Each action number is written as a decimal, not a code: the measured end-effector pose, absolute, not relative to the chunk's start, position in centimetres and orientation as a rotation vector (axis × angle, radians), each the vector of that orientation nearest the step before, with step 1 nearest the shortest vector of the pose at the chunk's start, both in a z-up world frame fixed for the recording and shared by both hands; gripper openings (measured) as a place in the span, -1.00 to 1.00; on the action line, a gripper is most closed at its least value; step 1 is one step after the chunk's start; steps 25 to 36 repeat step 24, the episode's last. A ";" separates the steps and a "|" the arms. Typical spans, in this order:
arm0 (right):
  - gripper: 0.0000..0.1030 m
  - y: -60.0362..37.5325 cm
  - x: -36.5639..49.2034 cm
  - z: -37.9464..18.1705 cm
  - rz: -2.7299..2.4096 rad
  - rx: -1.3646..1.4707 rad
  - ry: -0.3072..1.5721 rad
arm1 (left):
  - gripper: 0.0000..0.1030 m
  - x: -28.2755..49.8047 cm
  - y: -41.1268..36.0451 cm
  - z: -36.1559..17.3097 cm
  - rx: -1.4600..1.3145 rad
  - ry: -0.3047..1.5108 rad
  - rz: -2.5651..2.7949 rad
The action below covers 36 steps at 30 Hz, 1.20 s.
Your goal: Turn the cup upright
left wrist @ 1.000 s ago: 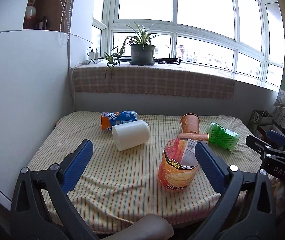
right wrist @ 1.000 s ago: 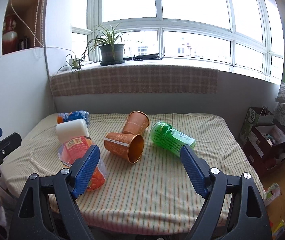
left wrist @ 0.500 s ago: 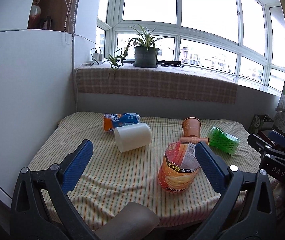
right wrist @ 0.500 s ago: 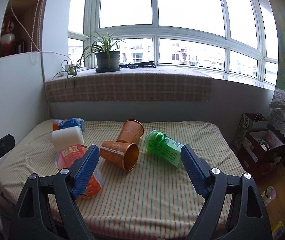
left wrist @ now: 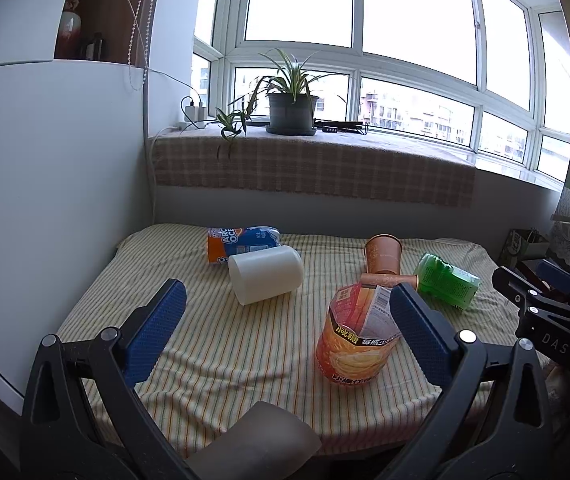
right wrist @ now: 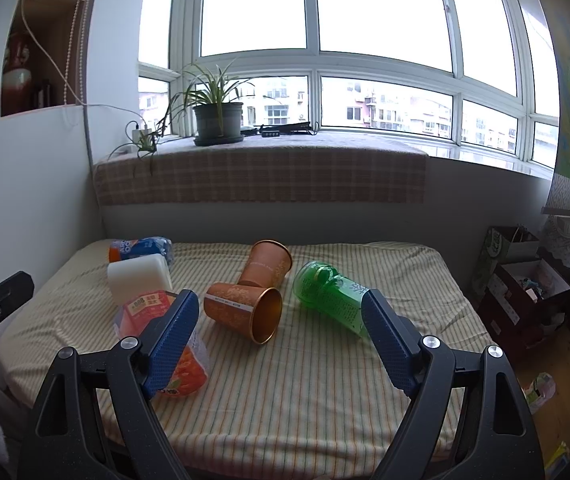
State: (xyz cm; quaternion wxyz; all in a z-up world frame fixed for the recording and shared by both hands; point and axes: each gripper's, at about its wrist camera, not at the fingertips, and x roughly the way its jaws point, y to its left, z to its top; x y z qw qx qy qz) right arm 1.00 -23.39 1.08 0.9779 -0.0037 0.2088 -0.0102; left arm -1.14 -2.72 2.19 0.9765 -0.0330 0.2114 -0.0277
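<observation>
Task not begun: copper cup (right wrist: 245,311) lies on its side on the bed (right wrist: 325,380), touching the green bottle's (right wrist: 333,300) left neighbour; both hand-held grippers, left (left wrist: 285,334) and right (right wrist: 281,340), gape wide, empty.

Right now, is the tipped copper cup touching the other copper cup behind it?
Touching. The right wrist view shows the tipped copper cup lying with its base end directly against the other copper cup, no cloth visible between them.

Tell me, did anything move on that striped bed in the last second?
Only the cameras shifted: both grippers drew back and tilted up a little, so more window shows. The left gripper and right gripper stayed open and empty. The copper cup, white cup and green bottle lie where they were.
</observation>
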 end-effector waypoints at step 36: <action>0.62 -22.9 1.3 0.9 0.007 -0.004 0.438 | 1.00 -1.0 -2.7 1.8 -0.056 0.435 -0.052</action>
